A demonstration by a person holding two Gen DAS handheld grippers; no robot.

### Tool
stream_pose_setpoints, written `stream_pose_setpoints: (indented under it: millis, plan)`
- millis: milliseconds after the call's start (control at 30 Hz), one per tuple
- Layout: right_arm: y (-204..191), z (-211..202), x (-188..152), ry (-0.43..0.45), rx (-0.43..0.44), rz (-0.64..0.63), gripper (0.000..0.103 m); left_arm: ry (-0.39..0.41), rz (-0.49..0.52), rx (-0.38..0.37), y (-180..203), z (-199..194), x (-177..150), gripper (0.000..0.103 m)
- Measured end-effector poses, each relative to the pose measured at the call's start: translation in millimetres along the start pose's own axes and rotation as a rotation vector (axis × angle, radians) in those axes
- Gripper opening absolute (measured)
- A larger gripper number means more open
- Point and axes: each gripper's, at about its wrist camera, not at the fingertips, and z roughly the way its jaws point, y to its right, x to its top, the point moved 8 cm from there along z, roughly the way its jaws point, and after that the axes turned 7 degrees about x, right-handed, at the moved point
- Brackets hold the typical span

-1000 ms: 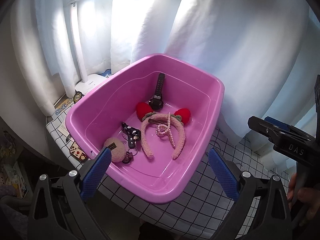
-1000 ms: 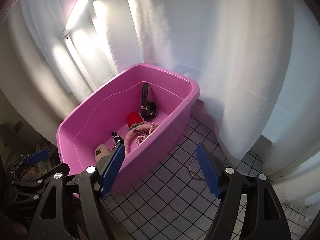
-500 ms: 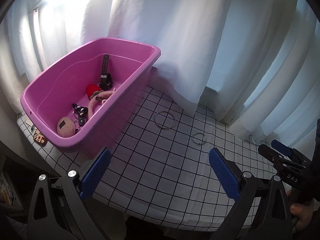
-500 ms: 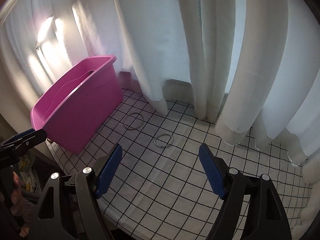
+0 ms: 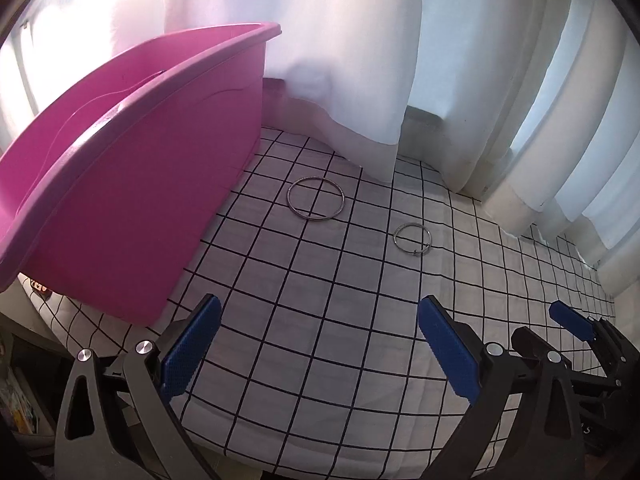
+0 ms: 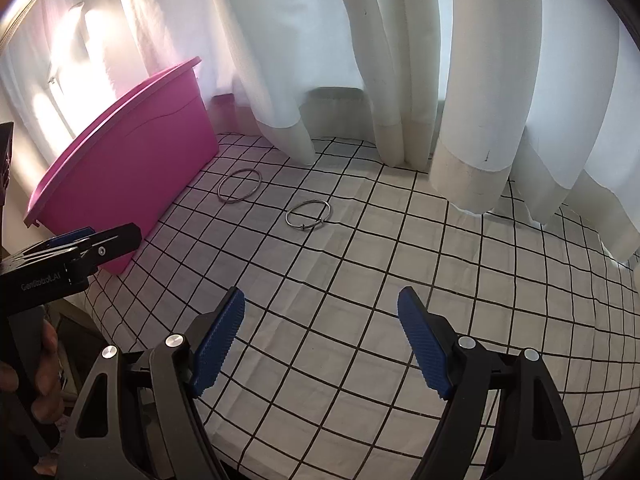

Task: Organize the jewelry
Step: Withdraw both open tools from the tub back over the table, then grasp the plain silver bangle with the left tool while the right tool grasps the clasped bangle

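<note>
I count two metal rings on the checked cloth: one larger ring (image 5: 316,199) just beside the pink tub, and one smaller ring (image 5: 412,239) further out from it. There is one pink tub (image 5: 132,196), and from here I cannot see inside it, so I count nothing in it. One checked tablecloth (image 5: 320,320) covers the surface. I have two grippers in view, my left gripper (image 5: 318,346) and my right gripper (image 6: 320,338), each with two blue pads
</note>
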Motion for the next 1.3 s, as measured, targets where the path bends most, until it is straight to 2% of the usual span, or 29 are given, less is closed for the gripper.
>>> stream_pose_setpoints:
  millis: [367, 567, 733, 1100, 1300]
  plan:
    - [12, 76, 20, 0.015, -0.060, 0.049, 0.075, -0.008, -0.006, 0.019, -8, 85, 16, 0.097]
    - [12, 107, 39, 0.034, -0.122, -0.021, 0.075, 0.004, -0.007, 0.034, -7, 117, 28, 0.097]
    - [11, 125, 41, 0.022, -0.129, -0.047, 0.075, 0.005, 0.000, 0.035, -7, 131, 36, 0.097]
    - [8, 147, 50, 0.002, -0.146, -0.072, 0.075, -0.033, 0.004, 0.027, -9, 156, 46, 0.097]
    - [12, 152, 57, -0.003, -0.149, -0.063, 0.077, -0.026, 0.034, 0.043, -4, 164, 55, 0.097]
